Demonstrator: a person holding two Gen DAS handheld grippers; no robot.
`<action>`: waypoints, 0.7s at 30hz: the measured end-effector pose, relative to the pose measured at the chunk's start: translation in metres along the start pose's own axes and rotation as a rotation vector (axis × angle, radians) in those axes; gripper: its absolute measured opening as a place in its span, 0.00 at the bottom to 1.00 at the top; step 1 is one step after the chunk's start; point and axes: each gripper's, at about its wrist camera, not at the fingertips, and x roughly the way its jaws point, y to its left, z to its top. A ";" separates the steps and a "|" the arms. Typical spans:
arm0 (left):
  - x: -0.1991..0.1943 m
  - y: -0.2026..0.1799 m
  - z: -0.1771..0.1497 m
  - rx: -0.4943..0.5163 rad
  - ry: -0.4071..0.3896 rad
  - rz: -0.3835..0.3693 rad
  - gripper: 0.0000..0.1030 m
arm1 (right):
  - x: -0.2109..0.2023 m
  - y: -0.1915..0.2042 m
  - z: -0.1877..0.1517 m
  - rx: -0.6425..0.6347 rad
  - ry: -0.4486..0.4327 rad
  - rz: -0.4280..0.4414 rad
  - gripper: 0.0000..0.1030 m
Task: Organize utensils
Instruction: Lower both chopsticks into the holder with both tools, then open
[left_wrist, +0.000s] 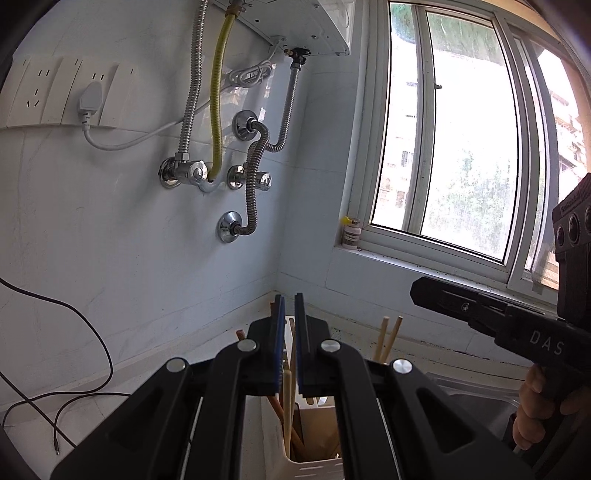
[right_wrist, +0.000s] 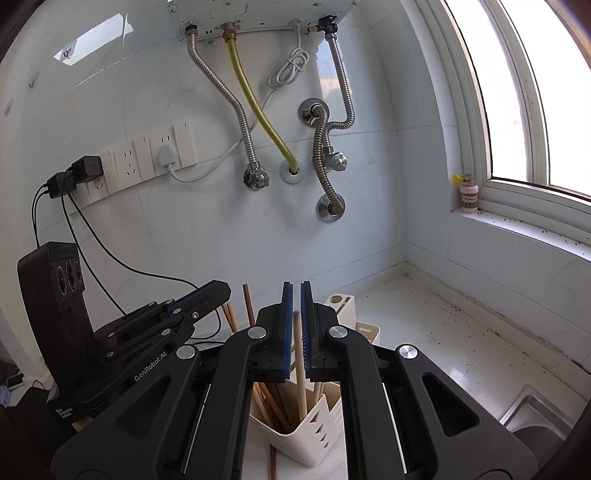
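Through my left wrist camera I am looking past my left gripper, whose blue pads are standing clenched to a narrow slit. A pale chopstick is showing in that slit, low in the frame, but I cannot tell whether the pads are pinching it or it is merely standing behind them. It is sitting in the white utensil holder at the bottom centre, together with several darker sticks. Two more chopstick tips are poking up just right of centre. My right gripper is reaching in from the right edge, with my hand wrapped around its grip.

Through my right wrist camera, my right gripper is likewise clenched almost fully; a light chopstick is crossing behind the gap, and I cannot say it is held. The white utensil holder is sitting at the bottom centre, already holding a bunch of chopsticks. A second white caddy is standing just behind it. One brown stick is lying outside the holder on the counter, so I judge most of the sorting done and that stray left to do. My left gripper is coming in from the lower left.

The counter is pale, speckled and gritty near the window sill; a steel sink is showing at the lower right, with wall sockets and hoses on the tiled wall
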 end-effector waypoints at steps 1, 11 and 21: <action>0.001 0.001 -0.001 -0.004 0.005 0.001 0.05 | 0.000 0.000 -0.001 -0.001 0.003 0.003 0.06; -0.005 0.006 0.001 -0.012 0.005 0.025 0.19 | -0.001 -0.001 -0.005 0.020 0.007 0.012 0.07; -0.019 0.007 0.007 0.000 -0.018 0.038 0.31 | -0.010 0.002 -0.005 0.029 0.005 0.026 0.16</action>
